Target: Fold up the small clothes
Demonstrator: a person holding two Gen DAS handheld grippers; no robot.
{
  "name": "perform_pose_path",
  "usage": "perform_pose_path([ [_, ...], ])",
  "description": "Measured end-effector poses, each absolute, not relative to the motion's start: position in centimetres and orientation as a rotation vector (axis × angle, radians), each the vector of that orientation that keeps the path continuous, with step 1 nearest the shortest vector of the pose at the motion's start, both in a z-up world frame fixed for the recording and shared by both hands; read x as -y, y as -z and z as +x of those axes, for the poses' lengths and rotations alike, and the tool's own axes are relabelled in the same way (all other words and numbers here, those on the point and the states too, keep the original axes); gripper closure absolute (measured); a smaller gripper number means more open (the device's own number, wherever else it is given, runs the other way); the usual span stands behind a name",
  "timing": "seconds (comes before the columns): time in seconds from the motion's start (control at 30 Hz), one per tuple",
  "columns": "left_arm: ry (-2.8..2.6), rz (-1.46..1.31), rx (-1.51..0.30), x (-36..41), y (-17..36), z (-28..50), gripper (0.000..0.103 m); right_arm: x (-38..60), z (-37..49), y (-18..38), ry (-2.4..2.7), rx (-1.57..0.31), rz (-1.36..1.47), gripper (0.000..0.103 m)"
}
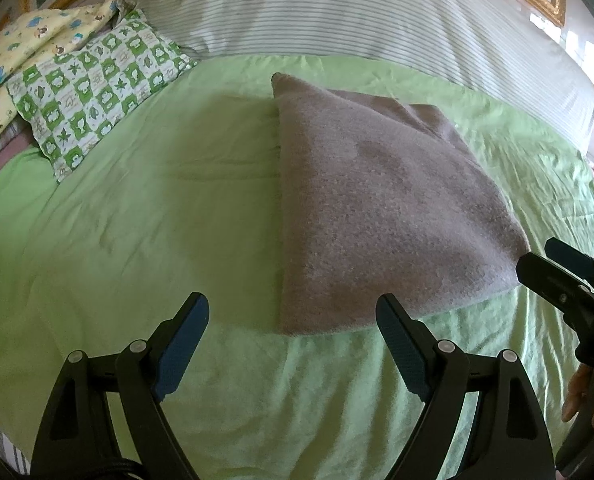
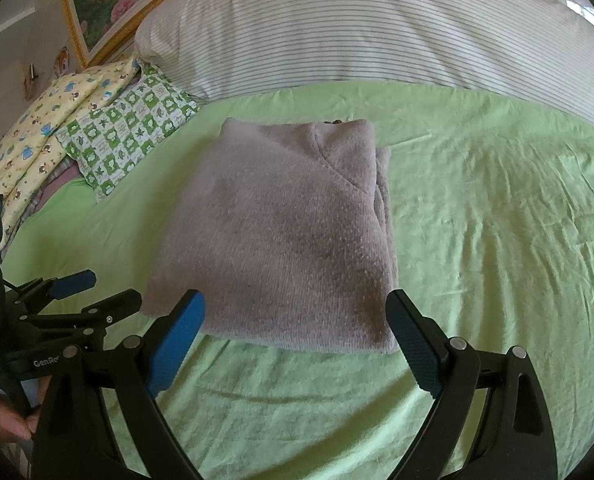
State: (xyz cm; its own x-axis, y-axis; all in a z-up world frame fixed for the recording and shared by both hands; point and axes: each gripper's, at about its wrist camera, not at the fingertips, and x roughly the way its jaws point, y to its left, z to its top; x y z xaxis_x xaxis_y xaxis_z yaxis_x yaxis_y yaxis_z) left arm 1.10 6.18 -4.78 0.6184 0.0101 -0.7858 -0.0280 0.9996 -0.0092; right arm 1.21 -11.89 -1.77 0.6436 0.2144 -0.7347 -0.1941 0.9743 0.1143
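Garment: mauve knit sweater [image 2: 281, 236] lay folded into a compact rectangle at mid-bed, neckline [image 2: 329, 140] at the far end twd the pillows; looked squared so it could be stacked or put away.
Support: green bedsheet [image 2: 477, 220] under it, wrinkled but flat enough; soft surface prob. chosen for room to spread and fold.
Left gripper [image 1: 293, 316]: fingers spread wide, nothing between them; sat just short of the sweater's near edge, left of its near-left corner, not touching in the left wrist view.
Right gripper [image 2: 295, 312]: fingers spread wide, empty; near hem of the sweater showed between the tips, contact w/ fabric not confirmed.
Cross-check: each tool appeared in the other's view, at the sweater's near corners; the pair flanked the near edge, consistent w/ a release or a final squaring-up.
Hands: part of a hand [image 2: 1, 416] seen on the left tool's handle; a few fingers [image 1: 577, 396] on the right tool's.
Surrounds: striped pillow [image 2: 377, 24] along the headboard side, green-check pillow [image 1: 97, 84] and yellow print pillow [image 1: 29, 44] at far left; all well apart from the sweater, no obstruction.
Progress (judgement): fold appeared complete or nearly so; right side showed a lower layer [image 2: 383, 184] sticking out slightly, may want tidying.
Risk (judgement): loose knit could snag on the pads or drag the top layer out of line if nudged.
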Motion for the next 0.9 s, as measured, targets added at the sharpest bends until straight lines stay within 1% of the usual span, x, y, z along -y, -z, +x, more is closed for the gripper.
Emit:
perform_pose_path([
  [0.9,-0.017,0.003,-0.913,-5.4,4.1,2.7,0.017,12.0,2.2,1.2,-0.229,-0.819,0.046,0.011],
])
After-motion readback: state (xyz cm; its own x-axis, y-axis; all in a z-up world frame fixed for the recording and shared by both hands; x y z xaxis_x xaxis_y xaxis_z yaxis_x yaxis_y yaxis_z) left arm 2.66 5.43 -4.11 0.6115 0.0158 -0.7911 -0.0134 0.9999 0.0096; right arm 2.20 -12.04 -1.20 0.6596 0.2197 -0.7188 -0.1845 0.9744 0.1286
